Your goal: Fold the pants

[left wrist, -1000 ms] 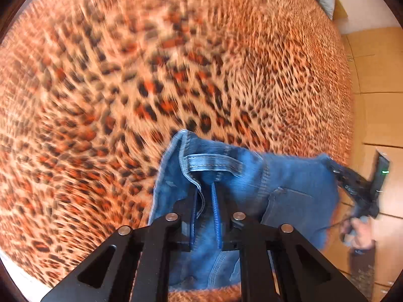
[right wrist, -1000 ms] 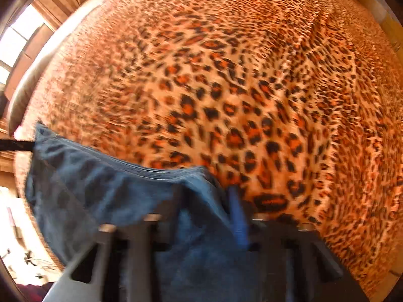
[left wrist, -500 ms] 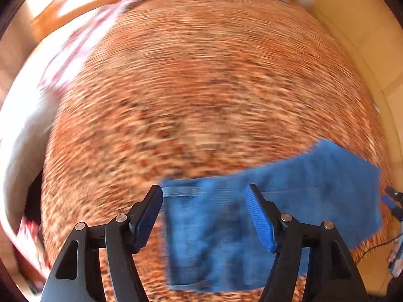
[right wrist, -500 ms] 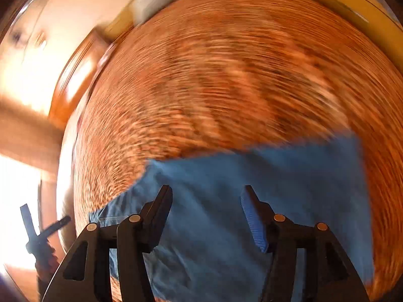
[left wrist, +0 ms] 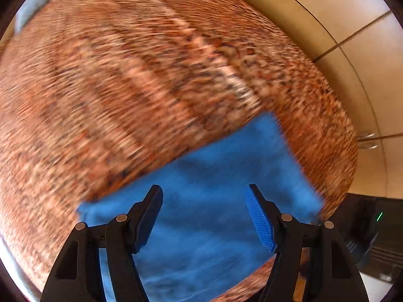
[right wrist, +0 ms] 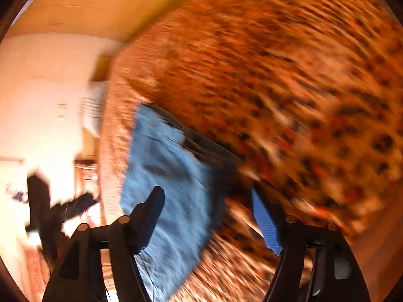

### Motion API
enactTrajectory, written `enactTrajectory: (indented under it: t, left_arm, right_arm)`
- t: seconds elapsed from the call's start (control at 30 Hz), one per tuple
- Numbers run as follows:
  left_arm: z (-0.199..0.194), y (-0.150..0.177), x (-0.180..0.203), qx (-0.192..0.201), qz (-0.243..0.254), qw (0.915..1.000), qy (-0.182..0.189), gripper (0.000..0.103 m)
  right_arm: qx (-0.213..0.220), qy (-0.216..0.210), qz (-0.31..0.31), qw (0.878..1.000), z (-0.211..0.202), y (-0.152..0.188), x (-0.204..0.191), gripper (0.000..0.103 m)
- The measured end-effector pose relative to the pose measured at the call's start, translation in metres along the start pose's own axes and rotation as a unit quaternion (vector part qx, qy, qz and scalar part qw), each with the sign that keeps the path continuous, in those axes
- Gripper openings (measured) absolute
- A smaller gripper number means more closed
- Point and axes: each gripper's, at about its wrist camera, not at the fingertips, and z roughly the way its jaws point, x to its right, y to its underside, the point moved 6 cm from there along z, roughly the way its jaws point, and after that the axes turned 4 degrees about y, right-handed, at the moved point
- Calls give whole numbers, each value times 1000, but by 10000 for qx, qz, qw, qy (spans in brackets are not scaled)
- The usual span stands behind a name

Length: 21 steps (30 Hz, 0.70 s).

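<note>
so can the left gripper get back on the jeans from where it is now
Probably yes. The left gripper is open, and the folded blue jeans lie flat on the leopard-print blanket right ahead of its fingertips, with nothing between them. The blur hides how far apart they are.

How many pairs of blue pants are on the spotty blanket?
1. The folded blue pants lie on the leopard-print blanket, below the open left gripper and beside the open right gripper. Blur might hide more.

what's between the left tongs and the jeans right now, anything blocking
Nothing visible. The left tongs hang open directly over the folded jeans, which lie on the leopard-print blanket. Only air shows between the fingers and the denim, though the view is motion-blurred.
</note>
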Motion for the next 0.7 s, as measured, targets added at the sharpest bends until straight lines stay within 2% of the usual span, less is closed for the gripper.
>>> enactTrajectory:
  t: [0.1,0.2,0.3,0.4,0.5,0.67,0.7]
  left_arm:
    - [29,-41,21,-232,145,9996,95,68]
    - [58,-66,39,-553,644,9963,104,68]
    - [94,-86,48,-945,1391,9858,26,68]
    - [110,-96,54,-1065,2166,9703,-132,66]
    - [129,-102,64,-1327,2847,9491,-244,65]
    - [162,-95,73,-1884,3436,9180,-608,66]
    - [166,-94,76,-1903,3560,9126,-652,73]
  right_arm:
    - [-304,-189,-324,9988,18,-2,-12,73]
    - [-397,-496,-440,9970,27,-4,-18,73]
    - [-551,-770,-555,9940,22,-5,-8,72]
    - [-682,-917,-688,9911,8,-7,10,72]
    - [-747,-1001,-849,9885,0,-6,24,72]
    - [-601,-984,-1051,9877,0,-5,14,71]
    - [-542,-975,-1057,9881,-2,-4,14,71]
